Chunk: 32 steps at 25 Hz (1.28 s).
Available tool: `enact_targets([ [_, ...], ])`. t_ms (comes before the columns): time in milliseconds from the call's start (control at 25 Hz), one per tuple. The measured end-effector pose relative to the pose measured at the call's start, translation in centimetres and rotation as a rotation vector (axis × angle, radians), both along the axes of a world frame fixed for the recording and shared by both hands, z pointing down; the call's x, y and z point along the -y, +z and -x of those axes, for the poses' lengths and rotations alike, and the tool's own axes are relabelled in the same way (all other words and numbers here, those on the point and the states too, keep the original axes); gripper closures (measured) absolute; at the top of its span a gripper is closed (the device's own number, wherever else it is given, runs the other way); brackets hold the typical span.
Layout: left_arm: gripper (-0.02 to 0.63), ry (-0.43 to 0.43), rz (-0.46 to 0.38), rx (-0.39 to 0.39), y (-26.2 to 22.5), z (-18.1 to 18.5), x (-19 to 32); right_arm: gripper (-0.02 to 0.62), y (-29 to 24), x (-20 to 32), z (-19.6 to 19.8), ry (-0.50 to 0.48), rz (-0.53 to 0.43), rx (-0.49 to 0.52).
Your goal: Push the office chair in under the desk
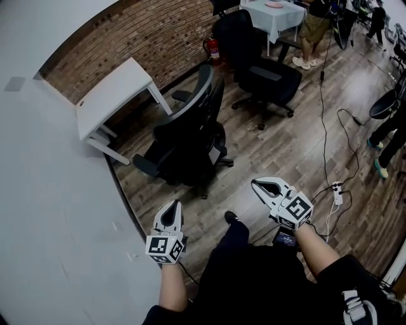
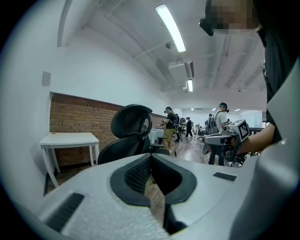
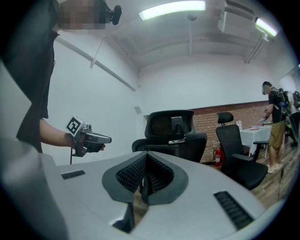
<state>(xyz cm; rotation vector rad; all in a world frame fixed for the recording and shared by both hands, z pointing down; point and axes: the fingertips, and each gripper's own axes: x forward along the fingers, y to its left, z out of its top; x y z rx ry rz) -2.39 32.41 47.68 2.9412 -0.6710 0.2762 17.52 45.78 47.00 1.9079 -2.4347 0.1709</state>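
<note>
I'm looking down at a wood-plank floor [image 1: 298, 146], with a plain white wall [image 1: 57, 209] on my left and a brick wall [image 1: 158, 35] running across the far side. The white desk [image 1: 117, 89] stands against the brick wall, and nothing sits between its legs.

The office chair [image 1: 187, 143] is out on the floor in front of the desk, close to its right-hand legs and not under it. It sits between me and the desk, and its tall mesh back and headrest are towards me. I think one armrest reaches near the desk leg, but the steep angle makes that hard to judge. A second black chair [image 1: 263, 73] is further off to the right, near a table with a white cloth [image 1: 274, 16], where a person in shorts [image 1: 311, 32] stands.

Both grippers are held out level towards the office chair and stop short of it, touching nothing. The left gripper [image 1: 174, 204] has its jaws together and is empty. The right gripper [image 1: 255, 183] is also closed on nothing.

A red fire extinguisher [image 1: 214, 48] stands at the foot of the brick wall. A white power strip [image 1: 337, 193] and its cables lie on the floor to my right.
</note>
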Motion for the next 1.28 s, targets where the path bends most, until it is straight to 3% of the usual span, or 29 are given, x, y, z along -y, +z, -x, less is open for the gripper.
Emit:
enact_targets([
  [240, 0.589, 0.03, -0.043, -0.003, -0.9, -2.3, 5.6, 0.589, 1.7, 5.6, -3.9, 0.017, 0.058, 0.002],
  [640, 0.589, 0.017, -0.092, 0.066, -3.0, -3.8, 14.8, 0.589, 0.1, 16.2, -9.5, -0.014, 0.101, -0.079],
  [840, 0.584, 0.051, -0.106, 0.153, -2.3, -4.5, 16.3, 0.589, -0.3, 18.4, -11.0, -0.059, 0.108, -0.151],
  [920, 0.513, 0.067, -0.099, 0.178, -2.4, -4.3, 16.9, 0.589, -0.7, 19.2, -11.6, -0.071, 0.116, -0.184],
  [1160, 0.487, 0.058, -0.133, 0.276, -2.1, -4.4, 18.2, 0.588, -1.7, 22.7, -14.3, -0.156, 0.119, -0.279],
  [1280, 0.46, 0.099, -0.097, 0.326, -1.5, -5.7, 17.8, 0.587, -2.2, 24.4, -16.6, -0.197, 0.116, -0.312],
])
